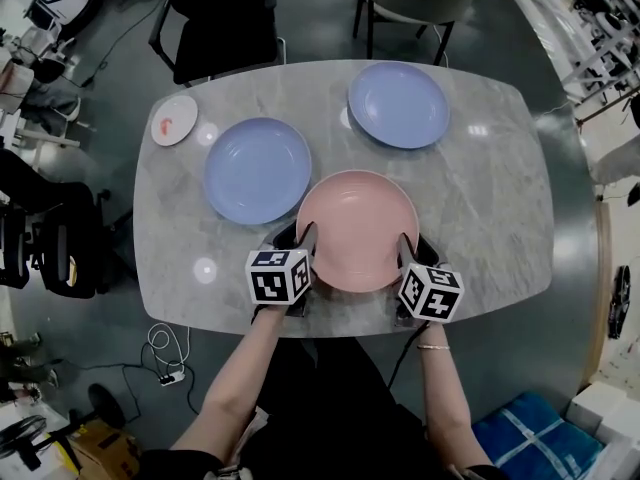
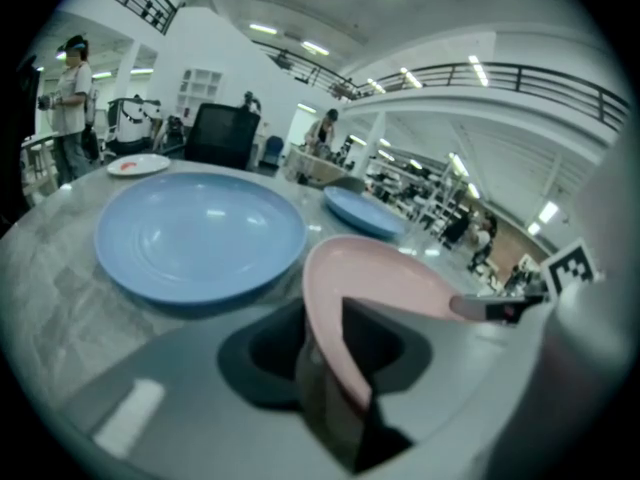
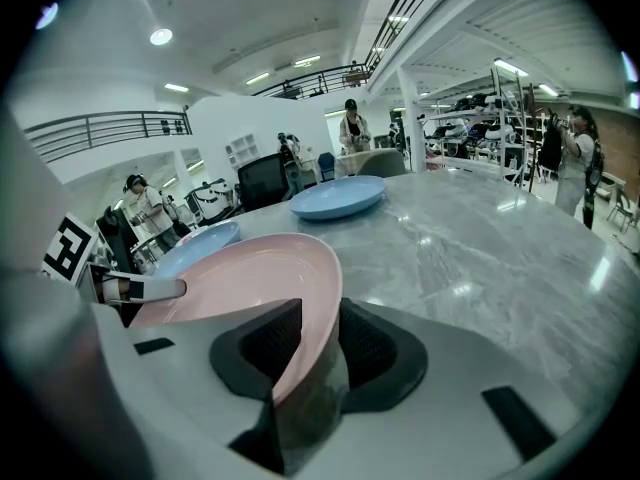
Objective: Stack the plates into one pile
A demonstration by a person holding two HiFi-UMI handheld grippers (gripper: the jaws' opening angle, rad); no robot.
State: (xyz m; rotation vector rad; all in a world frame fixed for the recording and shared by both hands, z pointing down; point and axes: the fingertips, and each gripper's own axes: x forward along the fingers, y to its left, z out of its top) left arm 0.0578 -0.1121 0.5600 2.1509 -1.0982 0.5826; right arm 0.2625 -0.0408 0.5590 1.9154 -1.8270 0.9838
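A pink plate point(image 1: 357, 230) lies on the grey marble table point(image 1: 490, 218) near its front edge. My left gripper point(image 1: 300, 236) is at the plate's left rim and my right gripper point(image 1: 412, 246) at its right rim. In the left gripper view the pink plate's point(image 2: 390, 278) edge sits between the jaws of the left gripper point(image 2: 325, 338), with the pads against it. The right gripper view shows the pink rim point(image 3: 240, 288) clamped the same way in the right gripper point(image 3: 305, 343). One blue plate point(image 1: 258, 170) lies to the plate's left, another blue plate point(image 1: 399, 104) at the back.
A small white dish point(image 1: 174, 120) with a red mark sits at the table's far left corner. Chairs point(image 1: 410, 3) stand behind the table. People point(image 3: 352, 128) and desks show in the background. A cable point(image 1: 165, 353) lies on the floor at the left.
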